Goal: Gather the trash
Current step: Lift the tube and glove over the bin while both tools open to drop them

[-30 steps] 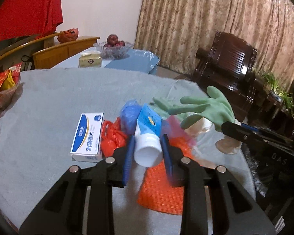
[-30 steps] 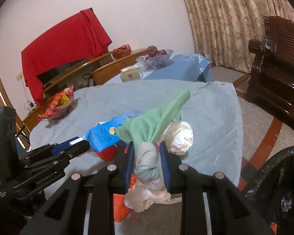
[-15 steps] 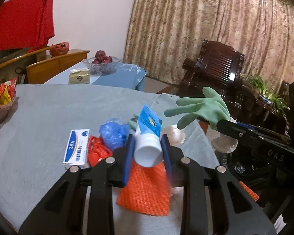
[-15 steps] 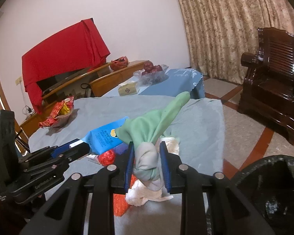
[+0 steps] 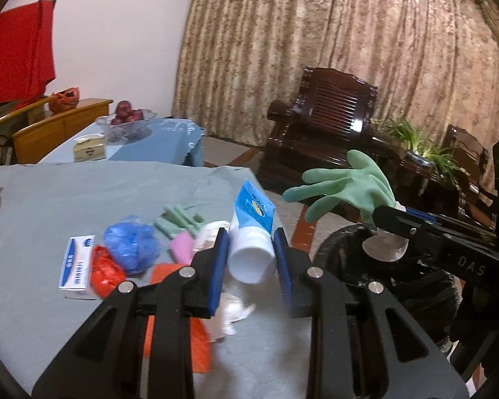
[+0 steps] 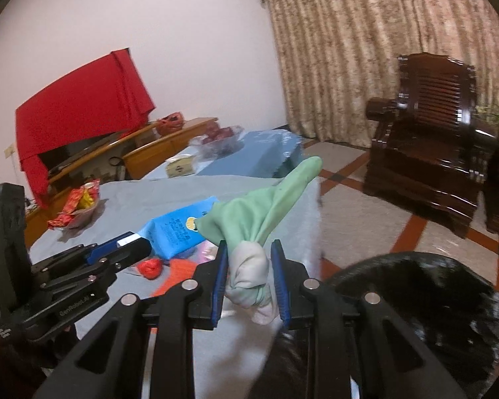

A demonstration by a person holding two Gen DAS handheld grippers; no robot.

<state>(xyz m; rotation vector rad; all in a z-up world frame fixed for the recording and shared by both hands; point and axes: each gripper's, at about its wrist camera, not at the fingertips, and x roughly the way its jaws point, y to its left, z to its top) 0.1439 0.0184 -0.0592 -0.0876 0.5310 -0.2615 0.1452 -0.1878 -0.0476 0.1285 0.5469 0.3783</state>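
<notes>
Patterned beige curtains and a dark wooden armchair stand behind a bench covered in grey cloth. On the bench lie a white and blue box with Chinese print too small to read, a crumpled red wrapper, a blue plastic wad, an orange mesh piece, a pink scrap and a green glove lying flat. The left gripper has its jaws clamped on the white cap end of a blue and white tube, held above the bench edge; the tube's label carries a yellow emblem and unreadable text. The right gripper has its jaws clamped on the knotted cuff of a green rubber glove, held over a black trash bag that sits on the floor beside the bench. The left wrist view shows "DAS" on the right gripper's arm; the right wrist view shows "GenRobot.AI" on the left one.
</notes>
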